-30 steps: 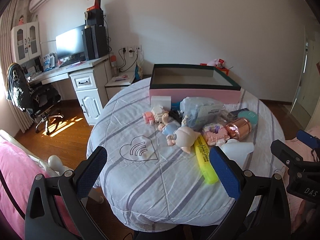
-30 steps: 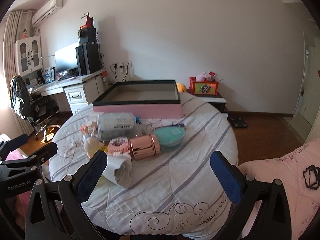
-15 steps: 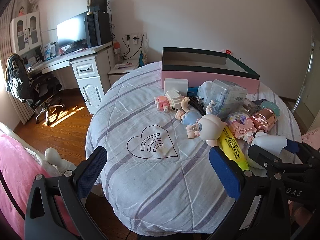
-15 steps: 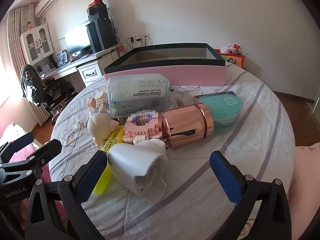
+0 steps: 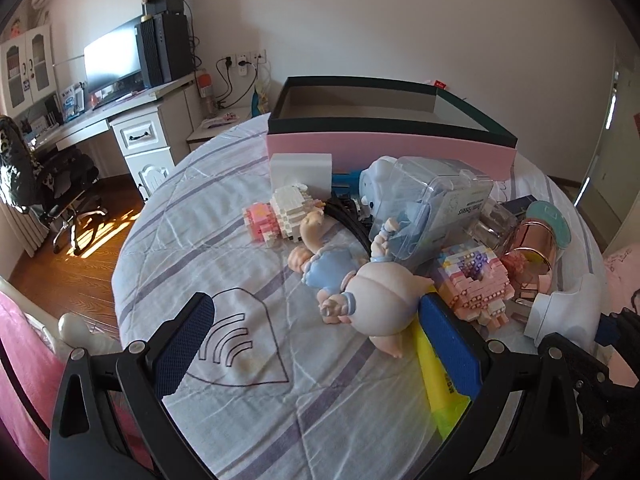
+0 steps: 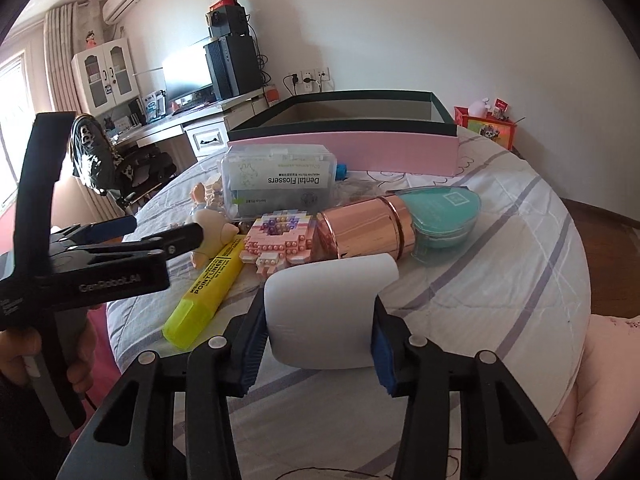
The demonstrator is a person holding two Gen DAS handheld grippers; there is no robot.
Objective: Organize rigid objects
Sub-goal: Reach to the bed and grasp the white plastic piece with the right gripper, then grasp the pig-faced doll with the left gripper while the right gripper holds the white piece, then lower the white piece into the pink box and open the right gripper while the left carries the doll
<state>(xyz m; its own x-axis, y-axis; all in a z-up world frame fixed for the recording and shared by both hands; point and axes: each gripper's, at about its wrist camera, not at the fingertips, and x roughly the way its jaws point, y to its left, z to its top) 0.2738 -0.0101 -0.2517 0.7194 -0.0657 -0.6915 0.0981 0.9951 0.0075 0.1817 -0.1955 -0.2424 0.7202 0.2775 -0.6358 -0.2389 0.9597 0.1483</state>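
Observation:
My right gripper (image 6: 320, 304) is closing, and its blue pads press both sides of a white plastic piece (image 6: 324, 312) lying on the striped bedspread. The left wrist view shows the same white piece (image 5: 560, 312) at the far right. My left gripper (image 5: 316, 308) hangs open above the bedspread with nothing between its fingers; its right finger is close to a pig figurine (image 5: 380, 300) and a yellow highlighter (image 5: 436, 376). Behind the pile stands an open pink box with a dark green rim (image 6: 344, 148).
The pile holds a rose-gold cylinder (image 6: 360, 236), a teal case (image 6: 444, 208), a clear dental flossers box (image 6: 280, 180), pink brick models (image 6: 276, 244) and a small doll (image 5: 320, 264). A hand holds the left gripper (image 6: 168, 228) at the left. A desk and chair stand beyond.
Both grippers came down and closer to the pile. The right gripper's jaws went from wide open to closed around the white plastic piece. The left gripper stayed open.

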